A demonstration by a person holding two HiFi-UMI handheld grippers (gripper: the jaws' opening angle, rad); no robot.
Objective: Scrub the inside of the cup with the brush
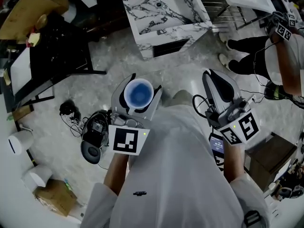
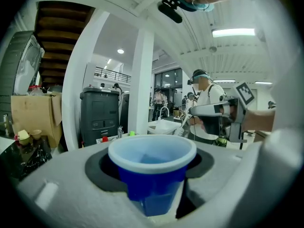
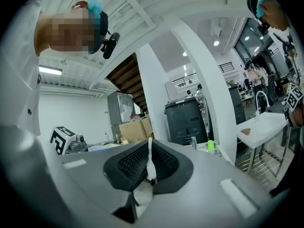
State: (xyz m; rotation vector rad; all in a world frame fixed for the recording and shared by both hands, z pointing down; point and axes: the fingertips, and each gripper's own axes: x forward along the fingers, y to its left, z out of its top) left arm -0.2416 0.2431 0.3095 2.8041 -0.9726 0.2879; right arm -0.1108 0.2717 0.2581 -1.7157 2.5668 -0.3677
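Blue cup (image 2: 152, 175) clamped in my left gripper (image 1: 138, 90); right gripper (image 1: 217, 82) pinches the brush (image 3: 150, 165), well apart; scrubbing not begun.

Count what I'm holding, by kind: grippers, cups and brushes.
Grippers: 2, the left gripper and the right gripper
Cups: 1, the blue cup, clamped in the left gripper
Brushes: 1, the white brush, clamped in the right gripper
Total: 4
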